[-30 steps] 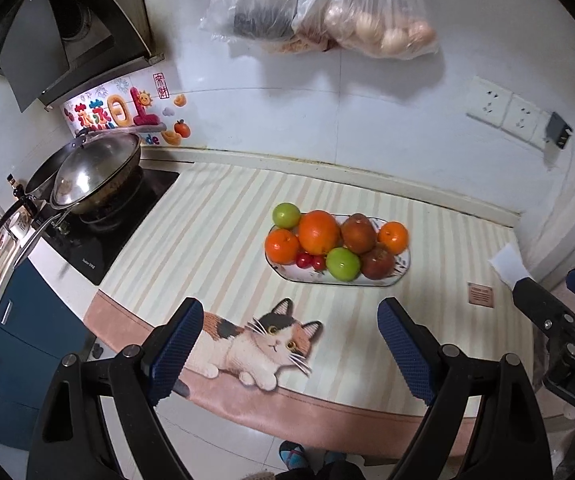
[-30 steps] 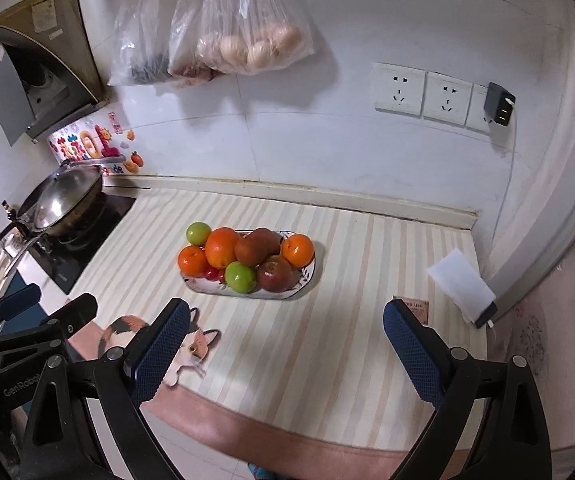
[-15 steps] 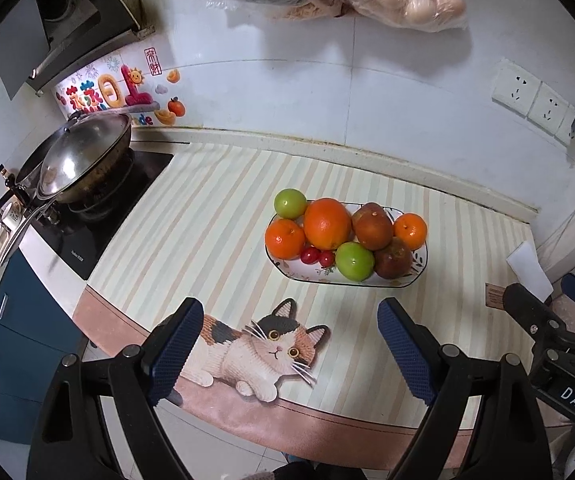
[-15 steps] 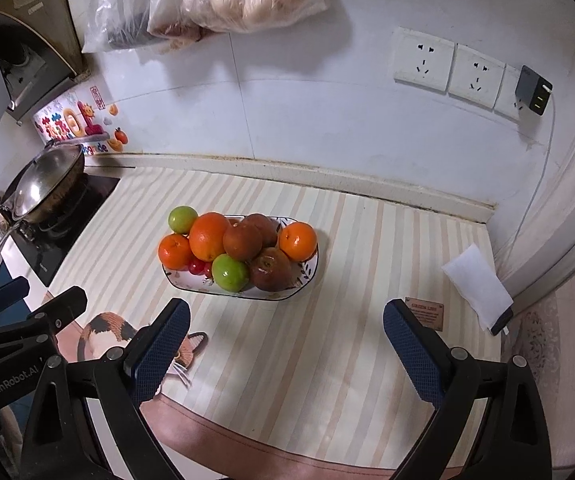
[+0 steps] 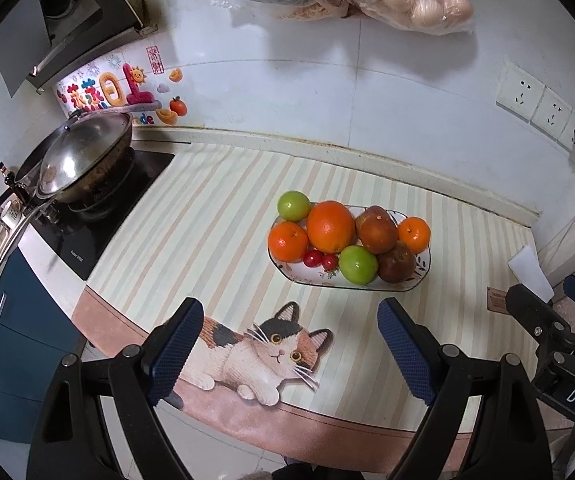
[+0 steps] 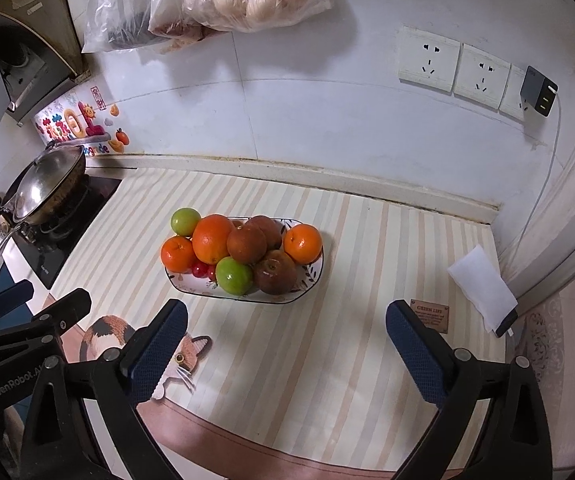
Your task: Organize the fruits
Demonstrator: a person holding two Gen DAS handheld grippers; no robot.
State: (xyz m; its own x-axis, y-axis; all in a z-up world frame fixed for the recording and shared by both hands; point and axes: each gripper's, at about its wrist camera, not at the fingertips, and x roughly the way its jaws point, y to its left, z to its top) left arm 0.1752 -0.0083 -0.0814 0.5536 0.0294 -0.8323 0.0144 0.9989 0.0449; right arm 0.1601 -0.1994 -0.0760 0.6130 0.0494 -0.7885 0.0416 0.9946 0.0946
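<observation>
While piled together, the fruits: oranges, green and brown fruit and small red ones, heaped on an oval plate (image 5: 418, 280) mid-counter.
Big orange (image 5: 330, 226): touching the brown fruit (image 5: 376, 230) beside it.
Green fruit (image 6: 234, 275): at the plate's near rim, next to two cherry tomatoes (image 5: 314, 258).
Left gripper (image 5: 289, 354): spread wide, nothing held, hovering near the counter's front edge; plate beyond the fingertips, apart from them.
Right gripper (image 6: 285, 350): likewise spread and holding nothing; plate ahead, toward its left finger.
Surface: striped mat (image 6: 327, 340) with a printed cat (image 5: 263, 354) at the front.
Room: wok (image 5: 83, 156) on the stove to the left; wall sockets (image 6: 453, 66); hanging plastic bags (image 6: 207, 0); white cloth (image 6: 483, 286) near the right edge.
</observation>
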